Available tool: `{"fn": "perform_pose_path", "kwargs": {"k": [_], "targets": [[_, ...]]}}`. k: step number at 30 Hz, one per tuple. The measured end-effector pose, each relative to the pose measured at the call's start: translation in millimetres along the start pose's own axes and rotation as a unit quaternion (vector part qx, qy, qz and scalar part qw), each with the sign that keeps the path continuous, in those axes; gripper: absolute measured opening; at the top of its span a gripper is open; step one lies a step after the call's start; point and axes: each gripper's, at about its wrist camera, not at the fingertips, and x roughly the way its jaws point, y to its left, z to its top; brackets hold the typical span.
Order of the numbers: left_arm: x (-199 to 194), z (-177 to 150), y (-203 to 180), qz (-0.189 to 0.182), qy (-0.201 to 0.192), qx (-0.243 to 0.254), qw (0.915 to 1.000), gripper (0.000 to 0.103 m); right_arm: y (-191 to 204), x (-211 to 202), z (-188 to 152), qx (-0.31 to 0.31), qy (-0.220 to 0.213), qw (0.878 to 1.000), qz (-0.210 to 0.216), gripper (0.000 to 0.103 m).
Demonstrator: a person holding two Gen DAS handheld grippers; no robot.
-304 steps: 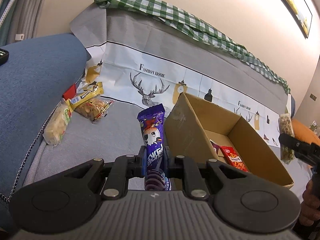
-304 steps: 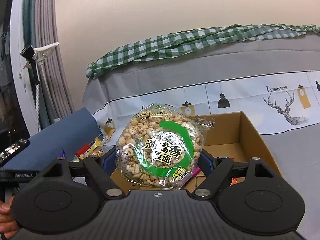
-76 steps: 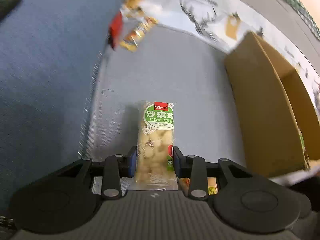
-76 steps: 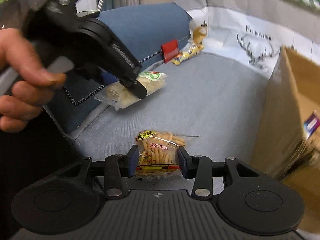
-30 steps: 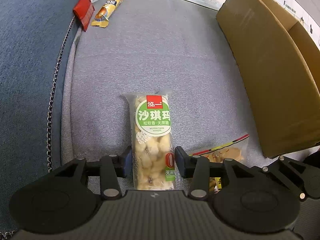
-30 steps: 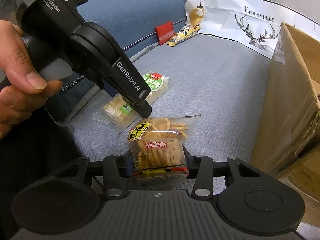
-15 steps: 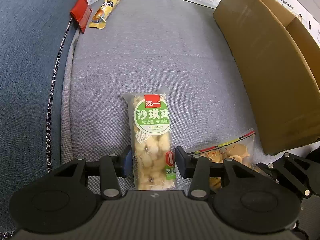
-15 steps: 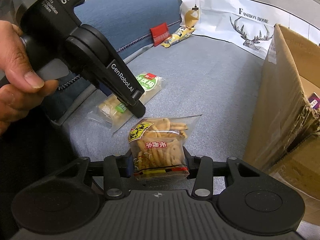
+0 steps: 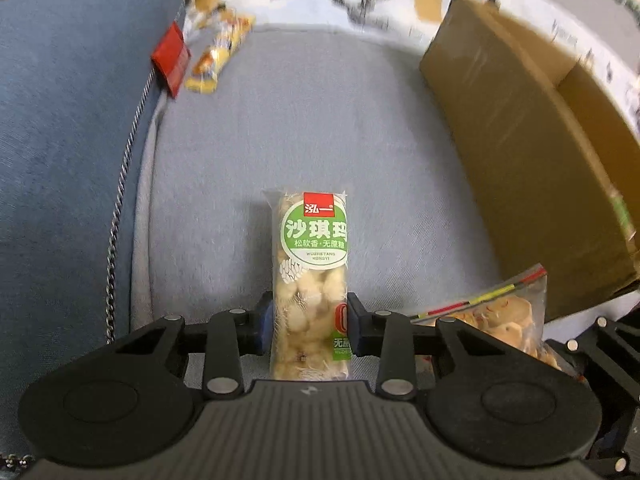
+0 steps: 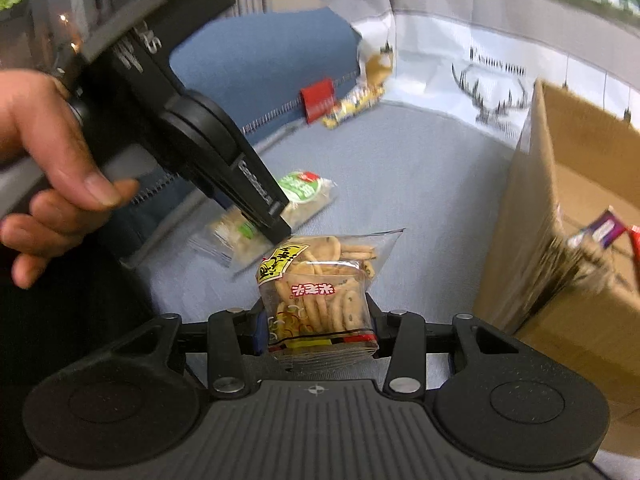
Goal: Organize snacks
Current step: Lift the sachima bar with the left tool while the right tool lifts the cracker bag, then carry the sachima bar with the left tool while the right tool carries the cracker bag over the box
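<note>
My left gripper (image 9: 310, 326) is shut on a long clear pack of pale puffed cake with a green round label (image 9: 310, 264); the pack is held just above the grey sofa seat (image 9: 304, 120). The same pack (image 10: 298, 196) shows in the right wrist view, under the left gripper's black body (image 10: 192, 128). My right gripper (image 10: 316, 330) is shut on a clear bag of small biscuits with a yellow label (image 10: 316, 280), held above the seat; the bag (image 9: 500, 320) also shows at the right of the left wrist view. An open cardboard box (image 9: 532, 152) (image 10: 576, 216) stands to the right.
A red packet (image 9: 171, 58) and yellow-wrapped snacks (image 9: 218, 54) lie at the far left corner of the seat against the blue armrest (image 9: 68, 120). Snack packs show inside the box (image 10: 608, 228). A printed cover (image 10: 480, 64) drapes the sofa back.
Both grippers have lifted and tilted up with their packs held. The view now reaches farther toward the sofa back and the box, with motion blur.
</note>
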Motion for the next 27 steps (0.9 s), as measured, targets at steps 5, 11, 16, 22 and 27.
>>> {"fn": "perform_pose_path", "kwargs": {"k": [5, 11, 16, 22, 27], "targets": [[-29.0, -7.2, 6.0, -0.019, -0.081, -0.023, 0.9963, 0.039, 0.8, -26.1, 11.0, -0.007, -0.034, 0.999, -0.004, 0.045], [-58.9, -16.7, 5.7, -0.037, -0.157, -0.036, 0.9863, 0.039, -16.6, -83.9, 38.9, 0.005, -0.110, 0.994, -0.008, 0.045], [-75.4, -21.8, 0.2, -0.051, -0.208, -0.033, 0.9763, 0.039, -55.6, -128.7, 50.0, 0.017, -0.188, 0.981, -0.037, 0.045], [-81.8, -22.7, -5.3, -0.057, -0.227, -0.026, 0.9719, 0.039, -122.0, -139.2, 23.3, 0.095, -0.240, 0.963, -0.082, 0.044], [-83.4, -22.2, -16.0, -0.044, -0.243, -0.007, 0.9691, 0.039, -151.1, -130.5, 8.2, 0.151, -0.236, 0.955, -0.093, 0.044]]}}
